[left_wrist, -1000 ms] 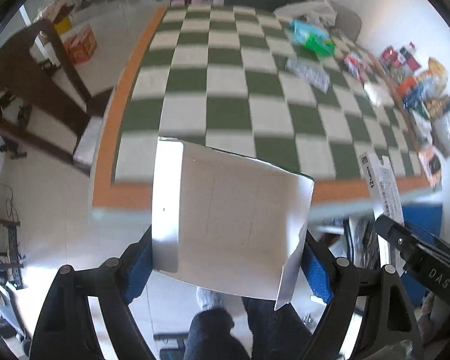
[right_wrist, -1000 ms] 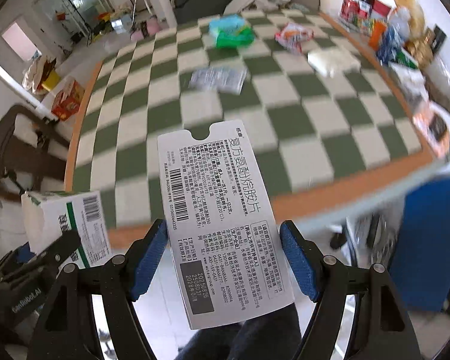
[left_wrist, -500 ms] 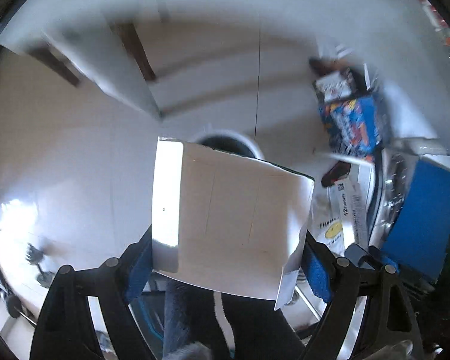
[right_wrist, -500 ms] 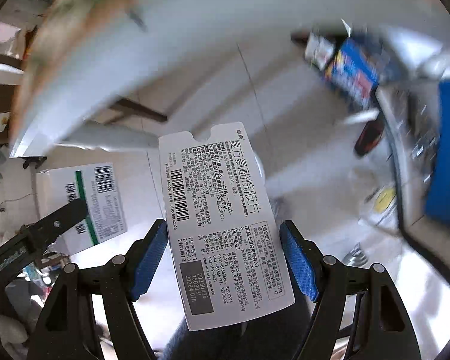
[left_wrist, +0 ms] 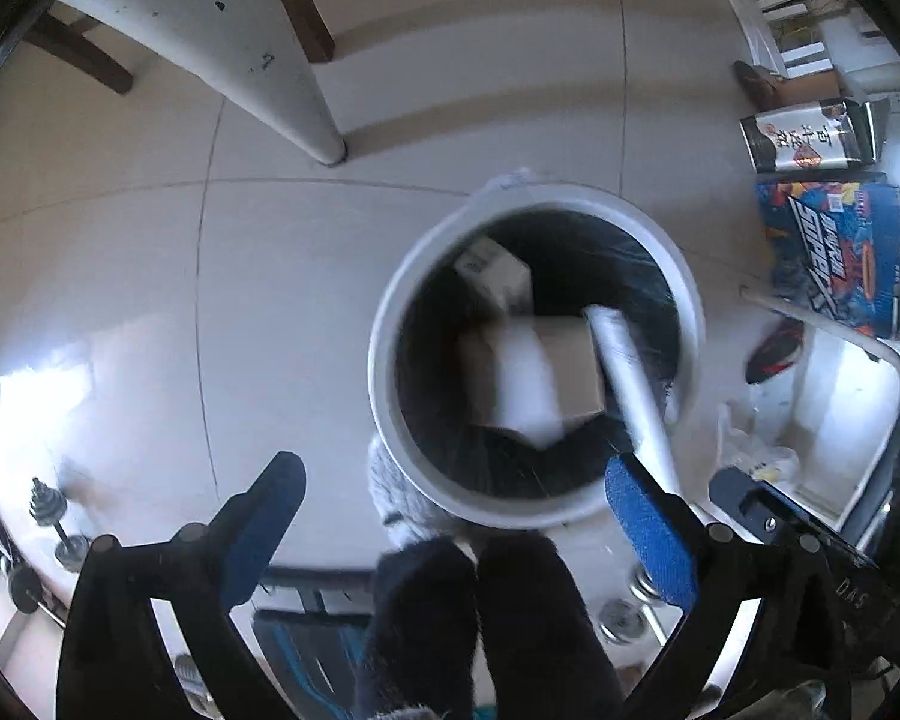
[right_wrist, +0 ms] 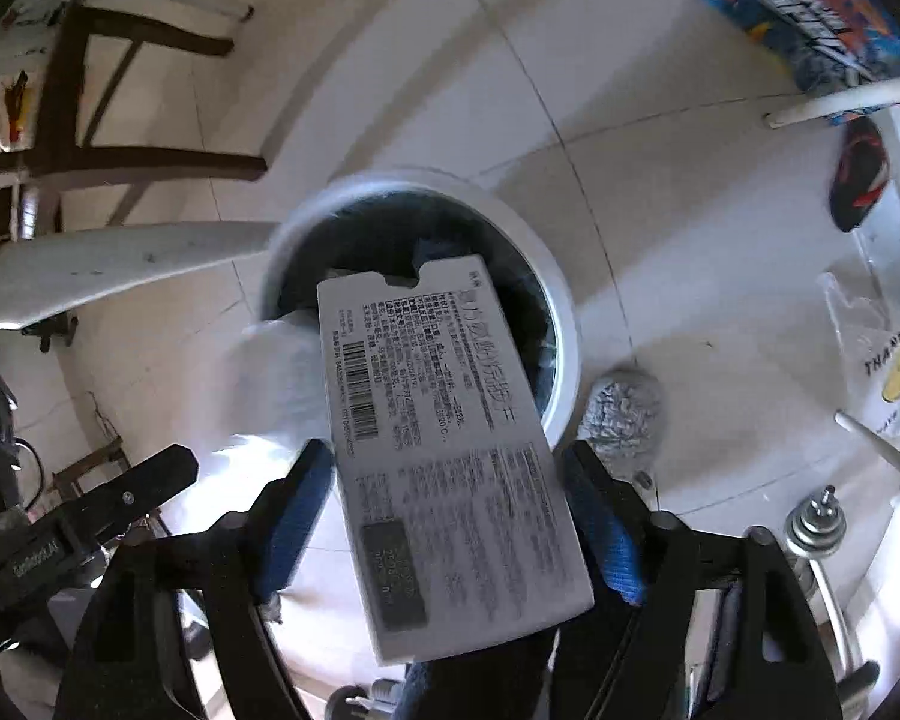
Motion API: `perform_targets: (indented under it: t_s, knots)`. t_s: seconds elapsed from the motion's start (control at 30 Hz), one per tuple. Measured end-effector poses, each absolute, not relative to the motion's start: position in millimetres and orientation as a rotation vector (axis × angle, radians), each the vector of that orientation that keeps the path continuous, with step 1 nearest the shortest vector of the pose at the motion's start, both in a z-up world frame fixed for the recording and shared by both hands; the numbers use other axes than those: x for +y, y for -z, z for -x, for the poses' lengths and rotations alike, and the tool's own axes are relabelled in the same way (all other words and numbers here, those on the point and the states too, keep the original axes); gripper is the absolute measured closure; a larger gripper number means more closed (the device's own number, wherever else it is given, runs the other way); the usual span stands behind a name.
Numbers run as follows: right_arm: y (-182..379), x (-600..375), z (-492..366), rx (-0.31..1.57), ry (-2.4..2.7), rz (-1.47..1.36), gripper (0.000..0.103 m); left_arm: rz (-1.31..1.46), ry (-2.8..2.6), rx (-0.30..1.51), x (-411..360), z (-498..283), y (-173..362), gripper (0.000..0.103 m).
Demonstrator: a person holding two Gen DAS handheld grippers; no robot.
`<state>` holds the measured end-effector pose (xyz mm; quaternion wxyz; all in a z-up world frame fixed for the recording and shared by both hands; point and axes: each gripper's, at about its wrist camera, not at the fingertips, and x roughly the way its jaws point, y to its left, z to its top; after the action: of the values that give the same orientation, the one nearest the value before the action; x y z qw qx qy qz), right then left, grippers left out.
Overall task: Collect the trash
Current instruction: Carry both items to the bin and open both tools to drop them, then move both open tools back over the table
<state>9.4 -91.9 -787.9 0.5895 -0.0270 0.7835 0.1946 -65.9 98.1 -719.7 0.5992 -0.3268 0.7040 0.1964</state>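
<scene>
A round white trash bin [left_wrist: 384, 360] with a dark liner stands on the floor below both grippers; it also shows in the right wrist view [right_wrist: 561, 324]. My left gripper [left_wrist: 450, 516] is open and empty above the bin. The white box [left_wrist: 534, 372] it held is blurred, falling inside the bin mouth, above another small box [left_wrist: 492, 270]. My right gripper [right_wrist: 450, 516] holds a flat white medicine box [right_wrist: 450, 456] with printed text and a barcode over the bin's near rim; its blue pads [right_wrist: 297, 516] stand at the box's sides.
A white table leg [left_wrist: 258, 60] and a dark chair [right_wrist: 120, 90] stand beyond the bin. A blue carton [left_wrist: 834, 252], a dark box [left_wrist: 804, 138] and a shoe [left_wrist: 774, 351] lie to the right. A grey slipper [right_wrist: 624, 414] sits beside the bin. Dumbbells [left_wrist: 54, 516] lie left.
Both grippers swung from the checkered table down over the bin. The left gripper opened and let go of the white box, which drops into the bin. The right still holds the medicine box.
</scene>
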Motion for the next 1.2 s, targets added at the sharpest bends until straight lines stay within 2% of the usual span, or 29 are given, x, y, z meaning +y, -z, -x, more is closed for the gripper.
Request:
perform_targets:
  t_s: [0.23, 0.53, 0.93, 1.2]
  knots:
    - [784, -90, -3, 1.758, -0.397, 0.254, 0.000, 0.677, -0.525, 1.634, 104, 84, 700, 0.001]
    - [737, -89, 0, 1.686, -0.346, 0.382, 0.000, 0.613, -0.556, 1.650, 89, 93, 654, 0.001]
    - [613, -95, 13, 1.609, -0.357, 0.414, 0.000, 0.606, -0.538, 1.596, 62, 109, 556, 0.001]
    - [512, -100, 33, 1.577, -0.389, 0.399, 0.000, 0.598, -0.515, 1.563, 45, 126, 475, 0.001]
